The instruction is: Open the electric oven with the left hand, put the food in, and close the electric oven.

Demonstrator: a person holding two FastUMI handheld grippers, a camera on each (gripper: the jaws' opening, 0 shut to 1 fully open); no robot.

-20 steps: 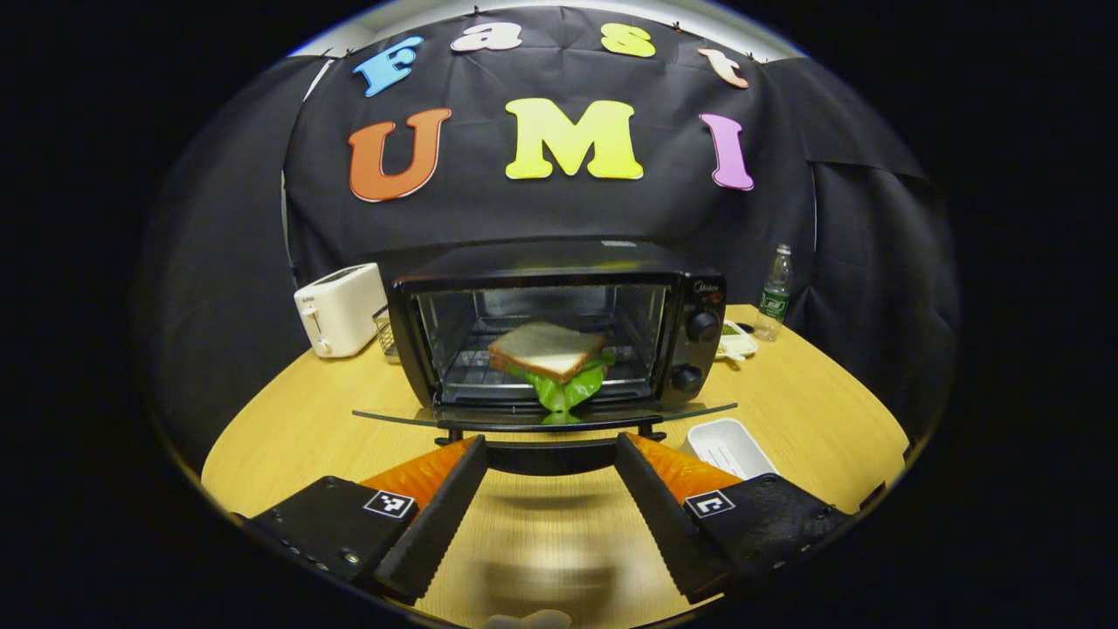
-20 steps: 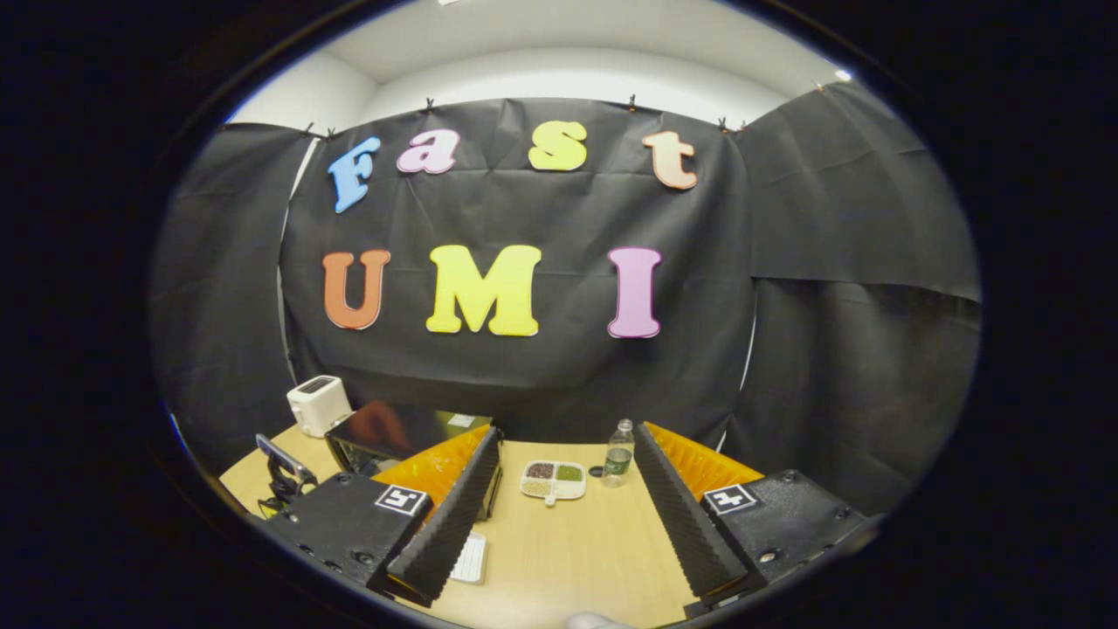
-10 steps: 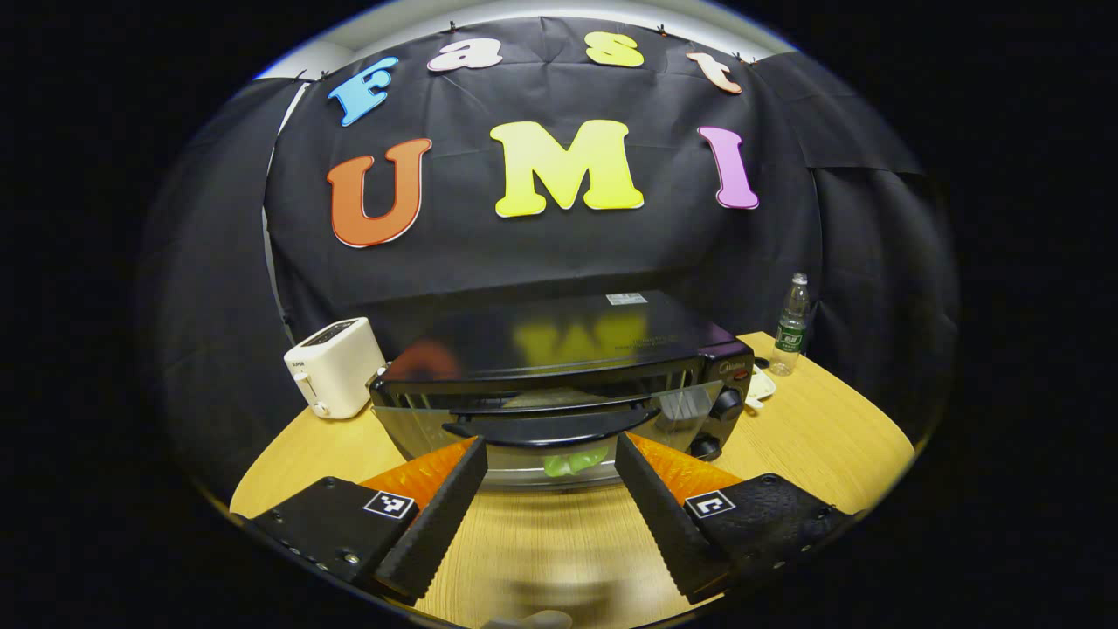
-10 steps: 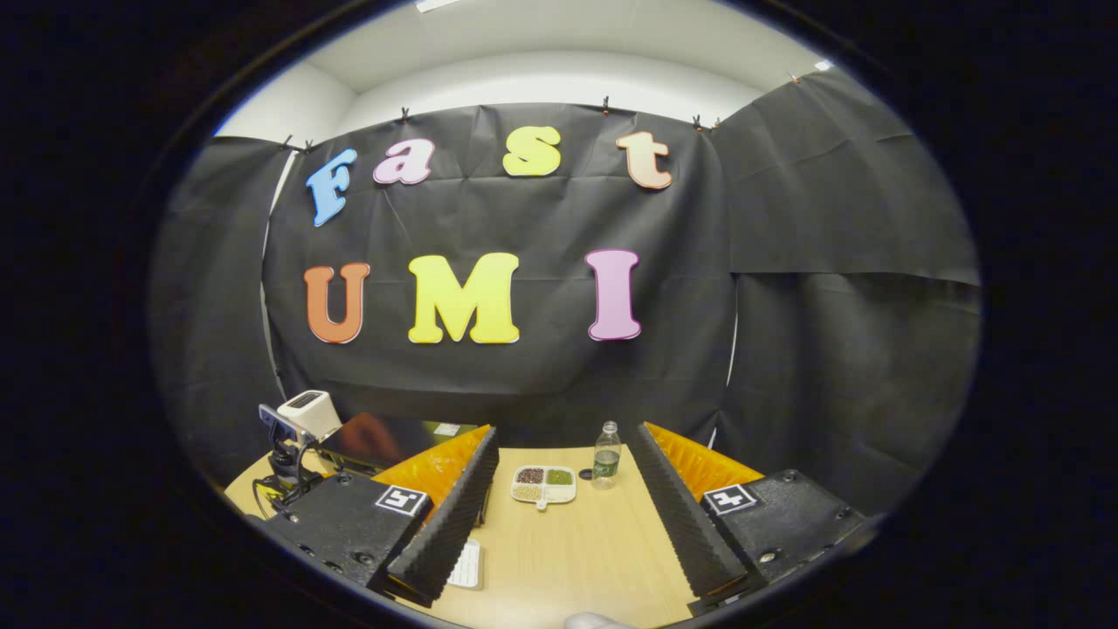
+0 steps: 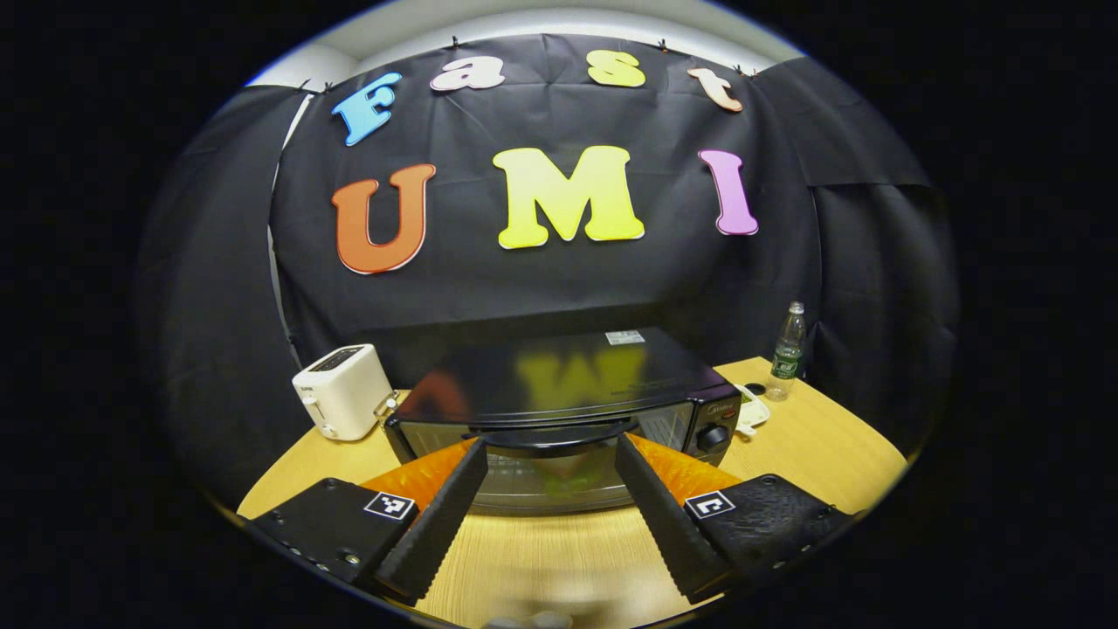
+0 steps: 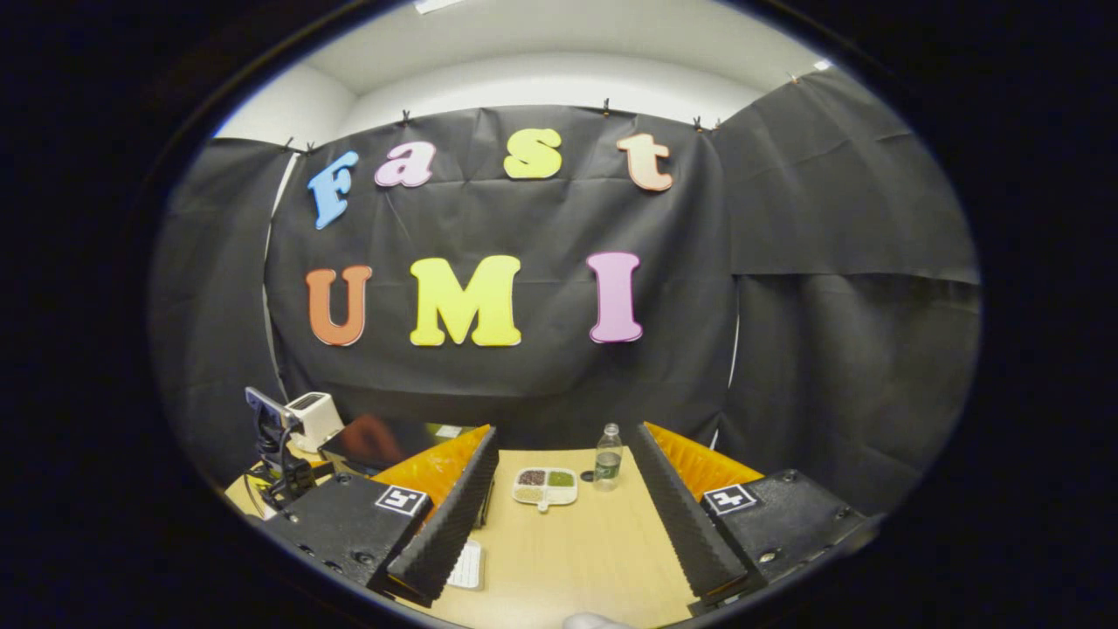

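The black electric oven (image 5: pixel 559 380) stands on the wooden table (image 5: pixel 821 445), its glass door (image 5: pixel 524 480) raised against the front. The door's dark handle (image 5: pixel 576 434) lies level with my fingertips. My left gripper (image 5: pixel 550 442) is open right in front of it, one finger at each side, neither pressing. The food (image 5: pixel 572 480), bread with green leaf, shows dimly through the glass. My right gripper (image 6: pixel 566 430) is open and holds nothing, off to the oven's right above the table. In the right gripper view the oven (image 6: pixel 384 441) sits at the left.
A white toaster (image 5: pixel 341 389) stands left of the oven. To its right are a water bottle (image 5: pixel 789 349) and a sectioned dish (image 6: pixel 545 486). A white tray (image 6: pixel 467 563) lies near my right gripper's left finger. The other gripper's camera (image 6: pixel 271 428) shows at far left.
The oven door swung up from lying flat open to standing against the front, hiding most of the food. My left gripper rose with the handle. The right gripper barely moved.
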